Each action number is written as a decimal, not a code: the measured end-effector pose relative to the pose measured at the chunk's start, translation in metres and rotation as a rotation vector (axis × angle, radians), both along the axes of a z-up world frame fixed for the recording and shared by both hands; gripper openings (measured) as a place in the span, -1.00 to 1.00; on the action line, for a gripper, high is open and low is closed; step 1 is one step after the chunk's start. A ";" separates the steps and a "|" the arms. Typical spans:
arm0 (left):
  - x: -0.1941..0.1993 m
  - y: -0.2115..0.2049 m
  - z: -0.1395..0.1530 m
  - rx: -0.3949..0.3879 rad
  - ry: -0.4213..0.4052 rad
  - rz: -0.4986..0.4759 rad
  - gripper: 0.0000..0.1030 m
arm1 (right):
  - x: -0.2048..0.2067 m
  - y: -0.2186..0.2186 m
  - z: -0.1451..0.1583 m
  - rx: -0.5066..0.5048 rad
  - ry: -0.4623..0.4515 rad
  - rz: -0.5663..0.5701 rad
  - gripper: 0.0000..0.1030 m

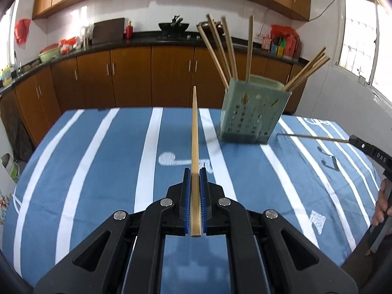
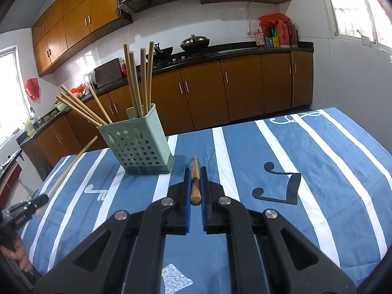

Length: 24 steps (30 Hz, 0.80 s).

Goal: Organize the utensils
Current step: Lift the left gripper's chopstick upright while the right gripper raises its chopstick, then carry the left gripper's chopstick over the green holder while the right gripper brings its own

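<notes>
Holder: green utensil holder [image 1: 253, 112] stands upright on the striped tablecloth [image 1: 98, 171], ahead and to the right of your left gripper [image 1: 195, 171].
Left grip: jaws pinch a pale chopstick [image 1: 194, 134], long axis straight out along the fingers.
Right grip: your right gripper [image 2: 195, 171] clamps a darker chopstick [image 2: 194, 183]; holder lies ahead-left, near.
Nearer hand: right, by my judgement.
Requirement: tip either chopstick point-down over the holder's open top.

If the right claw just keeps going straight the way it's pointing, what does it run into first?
Probably the striped tablecloth, just right of the green chopstick holder. The right claw, shut on a dark chopstick, angles down at bare cloth; the holder sits slightly left of that line, though depth is hard to judge.
</notes>
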State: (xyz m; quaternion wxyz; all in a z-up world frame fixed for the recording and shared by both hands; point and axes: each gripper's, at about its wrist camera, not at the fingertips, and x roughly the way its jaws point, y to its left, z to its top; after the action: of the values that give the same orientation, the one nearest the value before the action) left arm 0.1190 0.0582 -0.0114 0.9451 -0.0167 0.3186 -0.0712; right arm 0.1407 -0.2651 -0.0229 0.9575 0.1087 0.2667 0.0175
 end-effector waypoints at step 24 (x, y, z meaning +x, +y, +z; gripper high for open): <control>-0.002 0.009 0.011 -0.047 -0.050 0.041 -0.86 | -0.002 -0.001 0.004 0.012 -0.022 -0.002 -0.85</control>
State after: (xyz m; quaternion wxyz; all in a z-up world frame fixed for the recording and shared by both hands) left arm 0.1168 0.0668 -0.0001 0.9533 -0.0436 0.2928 -0.0595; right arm 0.1391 -0.2662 -0.0185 0.9596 0.1147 0.2562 0.0193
